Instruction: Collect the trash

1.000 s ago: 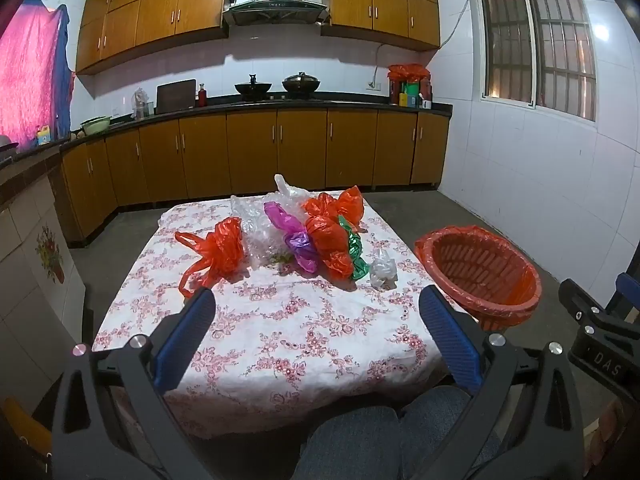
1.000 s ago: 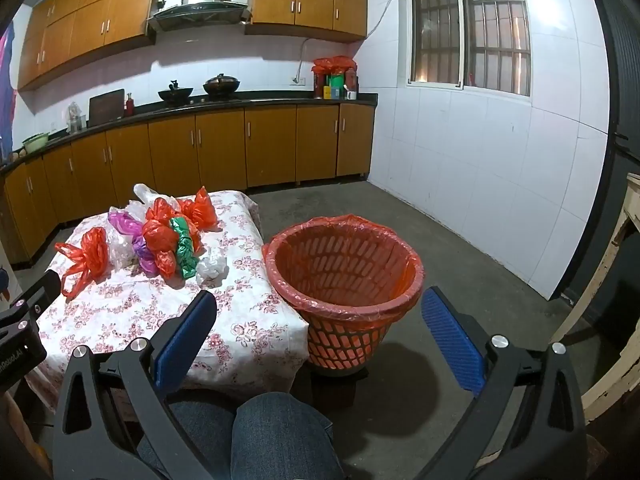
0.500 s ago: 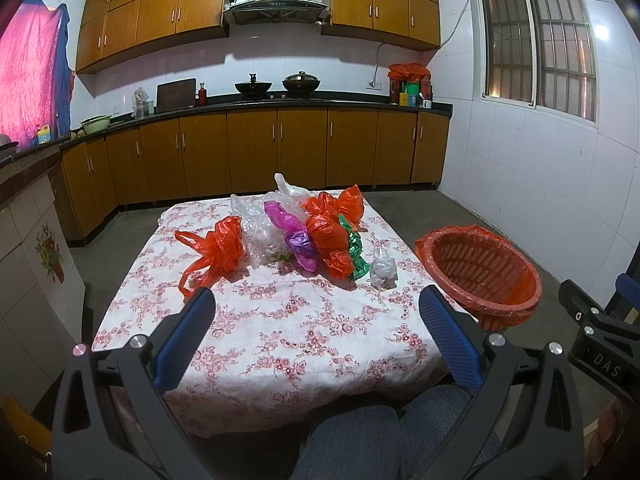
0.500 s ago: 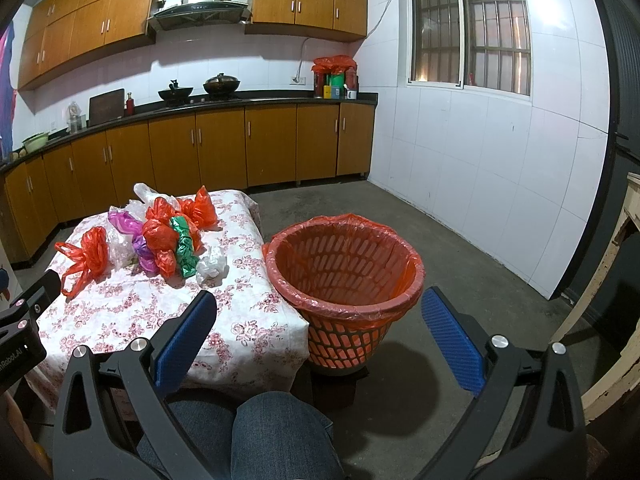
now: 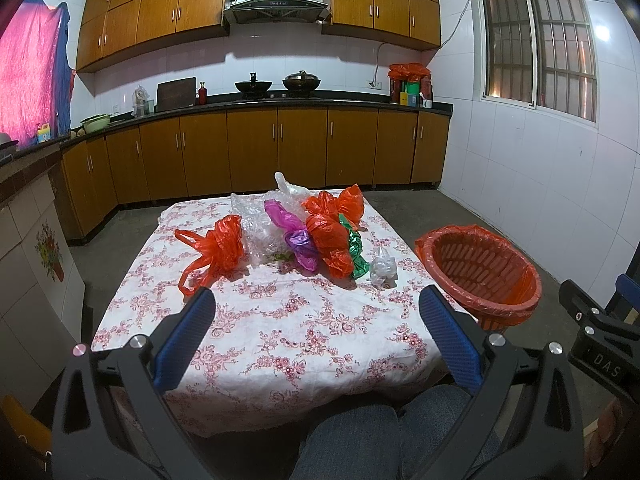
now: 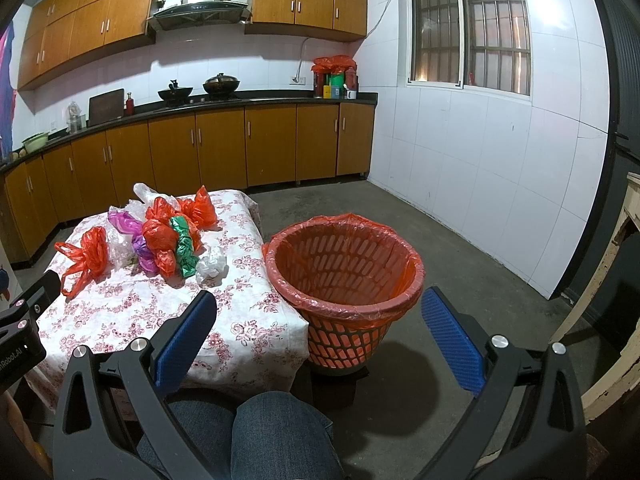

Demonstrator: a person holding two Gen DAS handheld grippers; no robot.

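Note:
A heap of crumpled plastic bags lies on the floral-cloth table [image 5: 280,320]: a red bag [image 5: 218,246] at the left, clear bags [image 5: 256,226], a purple bag [image 5: 296,236], red bags [image 5: 328,236], a green bag [image 5: 354,250] and a small white bag [image 5: 383,268]. The heap also shows in the right wrist view [image 6: 160,236]. An orange basket lined with a red bag [image 6: 344,276] stands on the floor at the table's right. My left gripper [image 5: 316,312] is open and empty, short of the heap. My right gripper [image 6: 320,316] is open and empty, above the basket's near rim.
Wooden kitchen cabinets and a dark counter [image 5: 280,100] with pots run along the far wall. My knees [image 6: 276,432] are at the table's near edge. A wooden frame [image 6: 616,280] stands at the far right. Bare concrete floor [image 6: 460,280] lies right of the basket.

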